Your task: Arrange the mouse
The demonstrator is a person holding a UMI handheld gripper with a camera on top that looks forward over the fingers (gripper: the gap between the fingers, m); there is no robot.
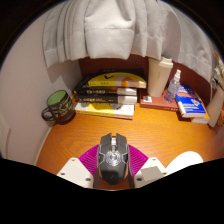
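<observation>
A dark grey gaming mouse (112, 158) sits between my gripper's (112, 170) two fingers, pointing away from me over the orange-brown desk (150, 135). The magenta pads (90, 158) press on its left and right sides, so the gripper is shut on it. The mouse's rear end is hidden low between the fingers. I cannot tell whether it rests on the desk or is lifted off it.
Beyond the mouse lies a stack of books (105, 95) against the back. A green mug (58, 104) stands at the left. A white box (160, 74), a small bottle (176, 84) and a blue-and-white packet (192, 104) are at the right. A white object (186, 162) lies beside the right finger.
</observation>
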